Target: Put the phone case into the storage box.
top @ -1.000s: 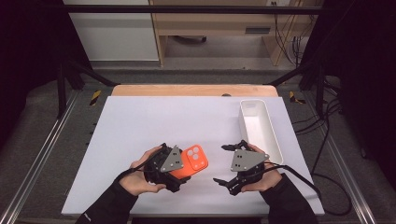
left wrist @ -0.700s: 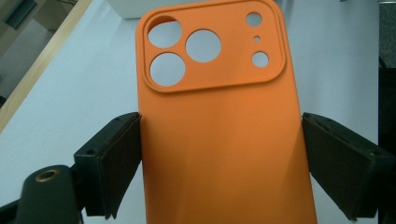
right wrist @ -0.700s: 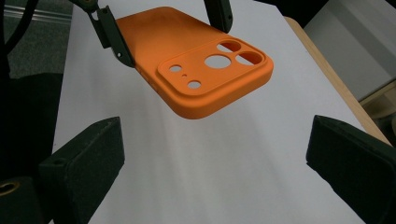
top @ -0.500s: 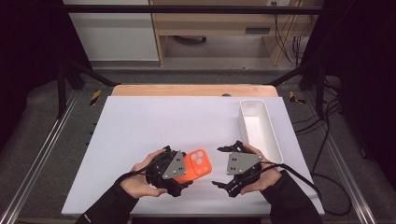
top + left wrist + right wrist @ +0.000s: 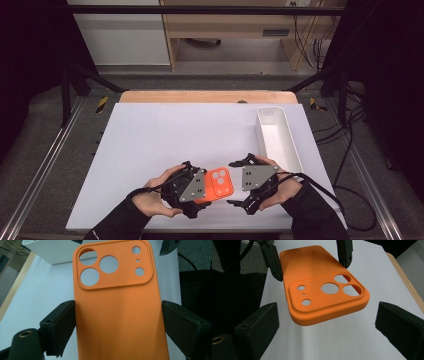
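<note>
An orange phone case [image 5: 221, 184] with round camera cut-outs hangs just above the white table [image 5: 165, 135], near its front edge. My left gripper [image 5: 209, 188] is shut on its long sides; both pads [image 5: 62, 323] press the case [image 5: 117, 315]. My right gripper [image 5: 235, 183] faces it from the right with its jaws apart. In the right gripper view the case's camera end [image 5: 324, 292] reaches to the gap of my right gripper [image 5: 327, 327]; neither pad touches it. Those jaws have just been closing. My left gripper [image 5: 309, 258] holds the far end there.
A long white tray [image 5: 261, 135] stands at the right of the table, beyond my right hand; its wall [image 5: 50, 251] shows behind the case in the left gripper view. A wooden strip [image 5: 200, 96] edges the table's far side. Cables trail off the right.
My left hand has carried the case to the right, up to the right gripper's jaws. The right hand has kept its place, and its jaws stand slightly narrower.
</note>
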`<state>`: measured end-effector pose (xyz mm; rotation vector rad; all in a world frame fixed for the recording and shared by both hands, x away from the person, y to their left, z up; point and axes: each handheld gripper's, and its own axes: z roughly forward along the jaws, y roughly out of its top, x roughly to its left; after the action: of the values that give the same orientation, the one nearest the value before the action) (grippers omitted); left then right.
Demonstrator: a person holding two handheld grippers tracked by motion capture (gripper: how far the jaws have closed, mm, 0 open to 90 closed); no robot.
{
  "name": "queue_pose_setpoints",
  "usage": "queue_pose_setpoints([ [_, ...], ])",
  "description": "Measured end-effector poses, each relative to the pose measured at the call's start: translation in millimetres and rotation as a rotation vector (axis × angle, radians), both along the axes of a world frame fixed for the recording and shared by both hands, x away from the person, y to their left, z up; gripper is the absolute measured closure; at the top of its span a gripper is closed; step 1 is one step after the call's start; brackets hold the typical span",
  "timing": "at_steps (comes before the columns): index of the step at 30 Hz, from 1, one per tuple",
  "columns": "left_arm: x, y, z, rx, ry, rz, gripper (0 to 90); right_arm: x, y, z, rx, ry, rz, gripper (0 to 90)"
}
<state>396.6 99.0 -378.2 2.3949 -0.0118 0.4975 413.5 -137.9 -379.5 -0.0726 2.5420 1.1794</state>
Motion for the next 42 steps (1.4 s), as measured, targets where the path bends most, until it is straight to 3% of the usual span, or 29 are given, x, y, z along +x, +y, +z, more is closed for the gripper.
queue_pose_setpoints([
  [12,-0.7,-3.0,-0.4,0.0,0.004,-0.044,13.7,4.0,3.1,-4.8,0.013,0.008,0.062,7.9],
  [26,-1.0,-4.5,-2.3,-0.003,0.013,-0.091,13.8,9.7,8.3,-12.4,0.05,0.058,0.149,9.2],
  [31,-1.9,-4.6,-2.7,0.004,0.01,-0.097,13.9,9.3,8.9,-13.4,0.06,0.071,0.176,13.3],
  [42,1.0,-2.8,-3.9,0.006,0.023,-0.097,13.9,11.4,9.5,-14.6,0.066,0.092,0.176,15.9],
])
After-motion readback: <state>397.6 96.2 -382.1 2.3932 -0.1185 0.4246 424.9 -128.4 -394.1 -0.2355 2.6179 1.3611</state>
